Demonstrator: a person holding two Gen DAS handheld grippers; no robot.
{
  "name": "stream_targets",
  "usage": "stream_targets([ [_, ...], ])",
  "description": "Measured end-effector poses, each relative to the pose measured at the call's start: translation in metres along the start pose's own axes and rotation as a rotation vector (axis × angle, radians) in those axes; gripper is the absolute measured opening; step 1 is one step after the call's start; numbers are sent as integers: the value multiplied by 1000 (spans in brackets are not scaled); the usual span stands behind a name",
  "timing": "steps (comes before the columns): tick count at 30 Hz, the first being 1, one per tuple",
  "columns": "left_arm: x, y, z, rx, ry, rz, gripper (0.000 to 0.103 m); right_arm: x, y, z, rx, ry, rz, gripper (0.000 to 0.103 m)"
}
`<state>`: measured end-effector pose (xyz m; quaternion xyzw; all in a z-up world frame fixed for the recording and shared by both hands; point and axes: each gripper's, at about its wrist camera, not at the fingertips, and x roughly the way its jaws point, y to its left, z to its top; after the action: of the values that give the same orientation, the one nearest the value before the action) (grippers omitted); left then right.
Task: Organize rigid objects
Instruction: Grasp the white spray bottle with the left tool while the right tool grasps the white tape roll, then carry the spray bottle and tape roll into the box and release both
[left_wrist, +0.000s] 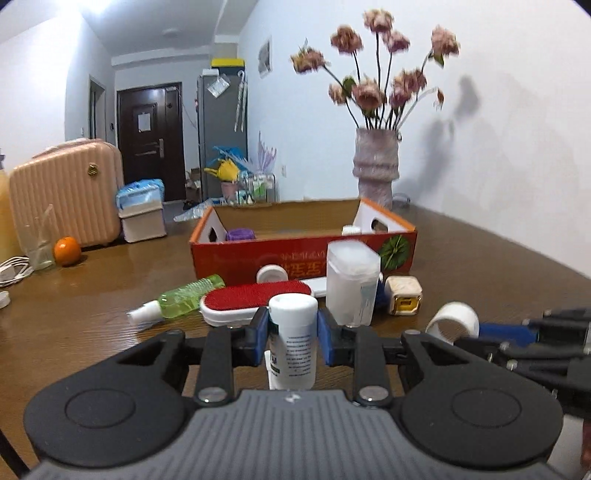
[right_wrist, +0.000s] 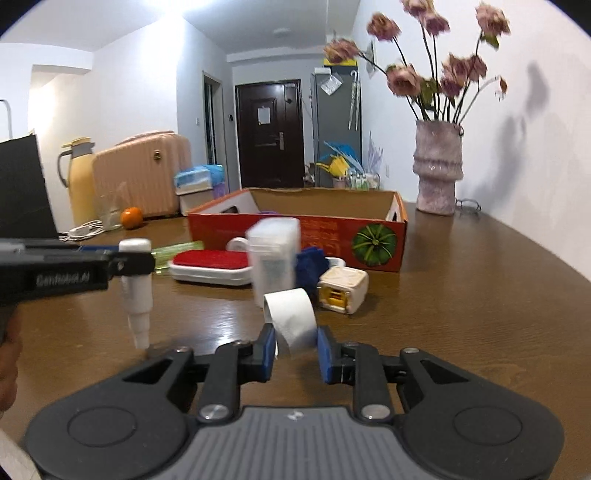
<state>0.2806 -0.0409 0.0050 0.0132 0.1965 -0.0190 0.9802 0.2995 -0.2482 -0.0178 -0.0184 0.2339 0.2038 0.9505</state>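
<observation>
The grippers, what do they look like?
The left gripper and right gripper match: blue pads on black hinged arms with silver bolts, over a ribbed grey body with round black sides. The left one's side carries pale lettering.

A lived-in home, apartment entry hall and dining area. Ahead of the grippers: brown wooden table (right_wrist: 480, 295), vase of dried flowers (right_wrist: 438, 166) ahead-right by the wall. Beyond, ahead-left, pink suitcase (left_wrist: 66, 192); straight ahead, dark front door (right_wrist: 269, 133), grey fridge (left_wrist: 221, 133).
</observation>
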Motion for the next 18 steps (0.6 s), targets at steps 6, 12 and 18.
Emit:
stream_targets([
  [6, -44, 9, -2, 9, -63, 41, 28, -42, 24, -2, -3, -45, 8, 23],
  [12, -84, 21, -1, -38, -130, 54, 28, -84, 48, 7, -68, -124, 15, 23],
  [18, -105, 26, -2, -53, -155, 50, 28, -106, 55, 10, -79, -151, 9, 23],
])
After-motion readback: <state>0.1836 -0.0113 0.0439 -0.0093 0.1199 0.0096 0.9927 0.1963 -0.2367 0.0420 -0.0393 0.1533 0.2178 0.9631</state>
